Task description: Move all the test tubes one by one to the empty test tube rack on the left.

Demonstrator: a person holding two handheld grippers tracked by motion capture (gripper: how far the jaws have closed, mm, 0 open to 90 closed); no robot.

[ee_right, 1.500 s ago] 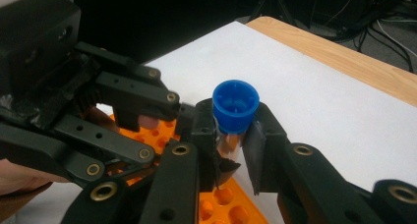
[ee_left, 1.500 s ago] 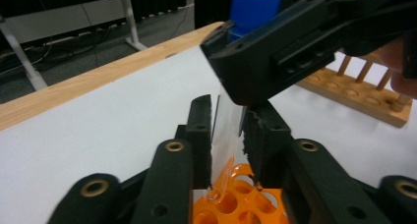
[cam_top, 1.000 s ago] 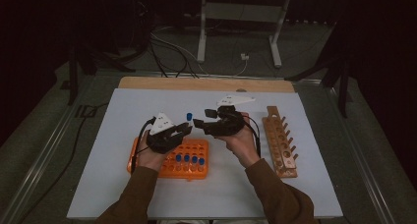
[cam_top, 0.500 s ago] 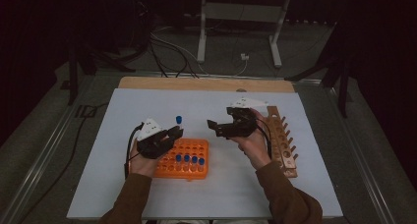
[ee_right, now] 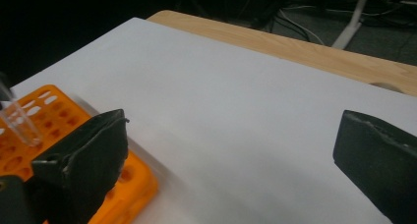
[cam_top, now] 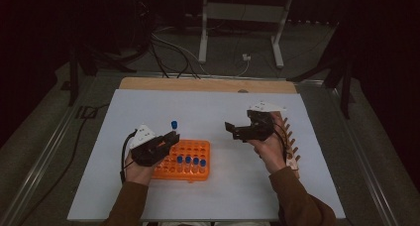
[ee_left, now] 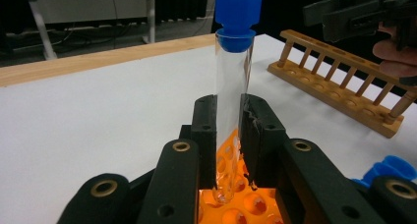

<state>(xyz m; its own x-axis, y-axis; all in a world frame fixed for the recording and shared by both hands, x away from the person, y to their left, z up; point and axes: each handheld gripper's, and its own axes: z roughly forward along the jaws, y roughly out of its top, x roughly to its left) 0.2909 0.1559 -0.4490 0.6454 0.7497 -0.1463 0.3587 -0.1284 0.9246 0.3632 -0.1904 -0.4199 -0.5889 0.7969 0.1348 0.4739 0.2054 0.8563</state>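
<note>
My left gripper is shut on a clear test tube with a blue cap, held upright above the orange rack. In the left gripper view the tube stands between the pads, its lower end just over the rack's holes. My right gripper hovers to the right of the rack, near the wooden rack. Its jaws have just been opening and now stand open with nothing between them.
Several blue-capped tubes stand in the orange rack's near rows. The white mat covers the table, with a wooden edge at the back. Cables and a stand's legs lie on the floor beyond.
The right gripper let go of the tube, opened its jaws and drew away to the right. The left gripper carried the tube left and nearer, over the orange rack.
</note>
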